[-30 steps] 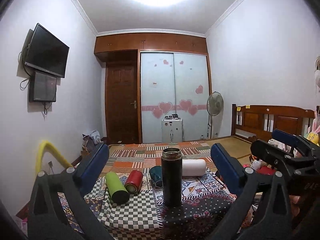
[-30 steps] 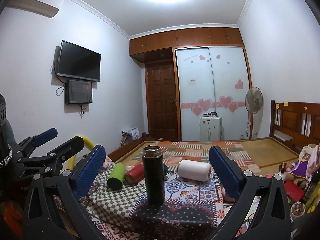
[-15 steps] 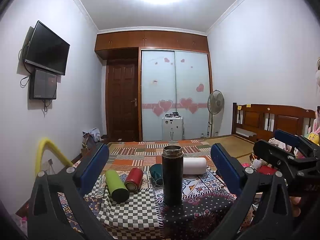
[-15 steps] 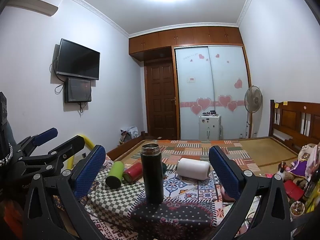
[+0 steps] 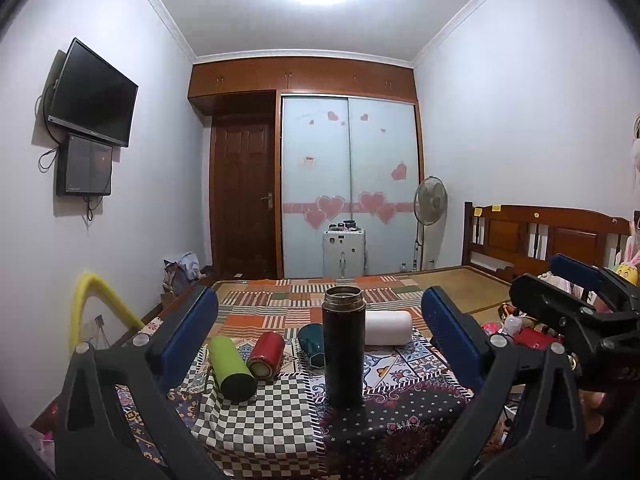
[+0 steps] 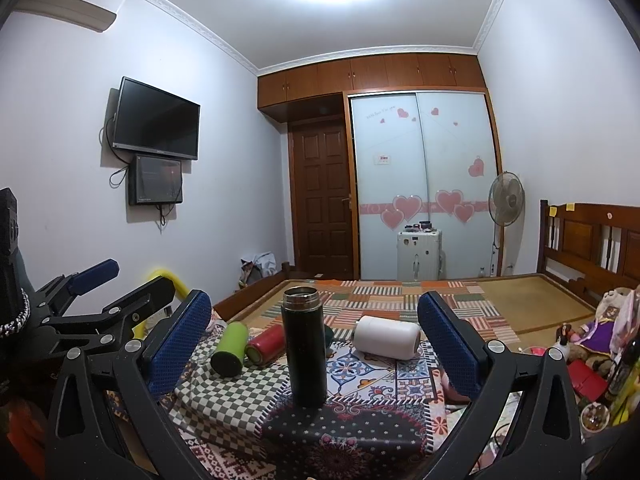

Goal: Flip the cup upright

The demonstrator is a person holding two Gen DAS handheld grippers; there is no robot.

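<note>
A tall black flask (image 5: pixel 343 346) stands upright, lid off, on the patterned cloth (image 5: pixel 260 420); it also shows in the right wrist view (image 6: pixel 304 346). Behind it lie a green cup (image 5: pixel 231 368) (image 6: pixel 229 348), a red cup (image 5: pixel 267 355) (image 6: pixel 266 344), a teal cup (image 5: pixel 311 339) and a white cup (image 5: pixel 388 322) (image 6: pixel 386 337), all on their sides. My left gripper (image 5: pixel 320 332) is open and empty, short of the flask. My right gripper (image 6: pixel 314 338) is open and empty too, also short of it.
The cups rest on a small cloth-covered table in front of a bed with a patchwork cover (image 5: pixel 340 292). A wooden headboard (image 5: pixel 540 236) and toys (image 6: pixel 592 328) are at the right. A yellow tube (image 5: pixel 92 304) is at the left. Each gripper shows at the edge of the other's view.
Both views have tilted slightly; the cups and flask have not moved. Both grippers stay open.
</note>
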